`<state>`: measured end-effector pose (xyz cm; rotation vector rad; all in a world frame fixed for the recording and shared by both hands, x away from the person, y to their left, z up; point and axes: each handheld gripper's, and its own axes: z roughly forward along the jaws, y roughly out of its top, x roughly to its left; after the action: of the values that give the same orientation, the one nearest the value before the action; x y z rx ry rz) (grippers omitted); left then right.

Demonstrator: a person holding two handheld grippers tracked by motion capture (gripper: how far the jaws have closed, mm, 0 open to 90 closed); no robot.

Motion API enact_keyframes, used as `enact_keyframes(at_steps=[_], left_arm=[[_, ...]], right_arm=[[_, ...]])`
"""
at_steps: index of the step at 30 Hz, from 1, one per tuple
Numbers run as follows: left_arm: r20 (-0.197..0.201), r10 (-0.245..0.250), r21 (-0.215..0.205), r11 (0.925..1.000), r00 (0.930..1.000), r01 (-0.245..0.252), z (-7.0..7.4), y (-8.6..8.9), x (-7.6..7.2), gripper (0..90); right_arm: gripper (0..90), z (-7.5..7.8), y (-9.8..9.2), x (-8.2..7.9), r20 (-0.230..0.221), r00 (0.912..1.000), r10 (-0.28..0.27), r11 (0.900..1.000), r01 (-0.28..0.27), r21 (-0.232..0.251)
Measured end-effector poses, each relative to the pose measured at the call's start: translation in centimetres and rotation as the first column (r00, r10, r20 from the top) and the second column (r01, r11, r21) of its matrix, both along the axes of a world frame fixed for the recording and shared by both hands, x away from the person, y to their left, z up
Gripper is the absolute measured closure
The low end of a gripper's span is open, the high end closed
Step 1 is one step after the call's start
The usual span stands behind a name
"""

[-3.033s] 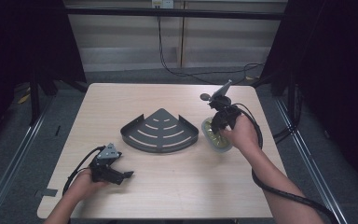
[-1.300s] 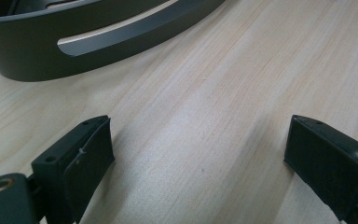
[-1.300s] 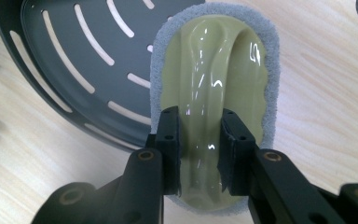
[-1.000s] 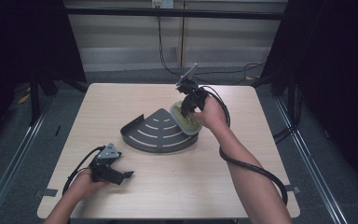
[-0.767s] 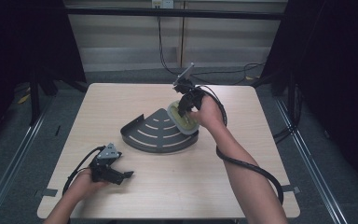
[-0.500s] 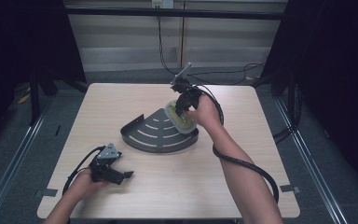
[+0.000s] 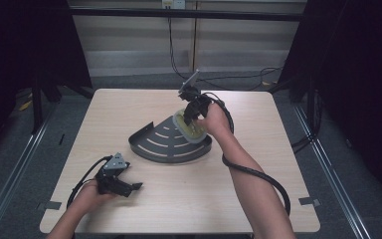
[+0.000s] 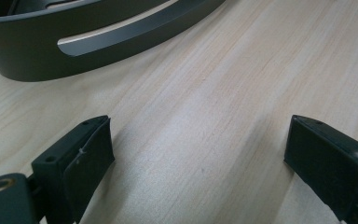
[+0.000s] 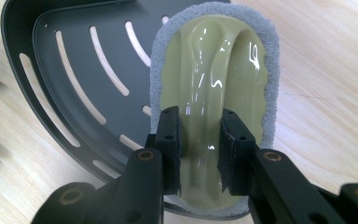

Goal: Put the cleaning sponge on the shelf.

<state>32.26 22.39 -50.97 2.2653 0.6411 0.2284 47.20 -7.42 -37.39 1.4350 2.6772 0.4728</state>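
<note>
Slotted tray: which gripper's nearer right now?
Right. The right gripper holds a scrub pad over the slotted tray, at its right end. The left gripper rests open on the table, apart from the tray's near rim.

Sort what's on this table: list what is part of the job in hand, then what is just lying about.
In the job:
- right gripper, shut on the pale green plastic scrubber with grey pad
- dark grey slotted quarter-round metal tray

Lying about:
- left gripper, open, resting low on the light wooden table
</note>
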Motion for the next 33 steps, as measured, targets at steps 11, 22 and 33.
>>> enact_keyframes(at_steps=[11, 22, 33], left_arm=[[0.001, 0.002, 0.001, 1.0, 1.0, -0.002, 0.0, 0.0, 0.0, 7.4], [0.001, 0.001, 0.0, 1.0, 1.0, -0.001, 0.0, 0.0, 0.0, 7.4], [0.003, 0.003, -0.001, 1.0, 1.0, -0.003, 0.0, 0.0, 0.0, 7.4]], right_arm=[[72.5, -1.1, 0.4, -0.1, -0.023, 0.9996, 0.018, 1.0, -0.018, 0.001], [72.5, -2.2, 0.3, -0.3, -0.041, 0.9987, 0.032, 0.999, -0.032, 0.001], [72.4, -3.0, 0.3, -0.4, -0.055, 0.9977, 0.041, 0.999, -0.041, -0.003]])
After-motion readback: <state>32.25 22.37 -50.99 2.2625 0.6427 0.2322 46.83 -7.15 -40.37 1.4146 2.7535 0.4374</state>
